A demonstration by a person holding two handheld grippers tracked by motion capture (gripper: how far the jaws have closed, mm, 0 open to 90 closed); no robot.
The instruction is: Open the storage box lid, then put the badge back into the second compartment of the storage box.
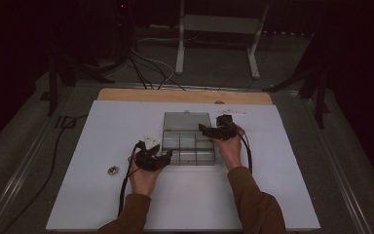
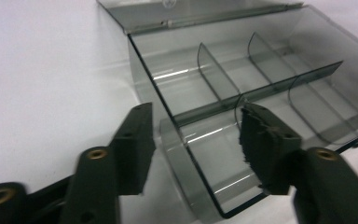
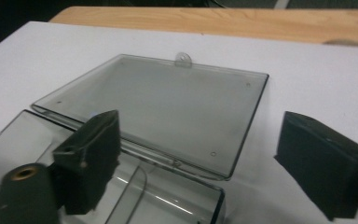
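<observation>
Left tongs parted astride the near corner wall of the clear organizer box, right tongs released wide at its far corner, lid already flat open beyond, compartments unfilled.

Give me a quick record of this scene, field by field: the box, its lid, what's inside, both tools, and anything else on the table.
box: clear plastic organizer box, on the white table sheet
lid: open, lying flat behind the box
compartments: divided by clear partitions; nothing seen in them
left tool: at the box's near left corner, open, corner wall between its pads, no pad pressing
right tool: at the box's right side by the hinge, open, holding nothing
other: small metallic item left of the left hand
</observation>
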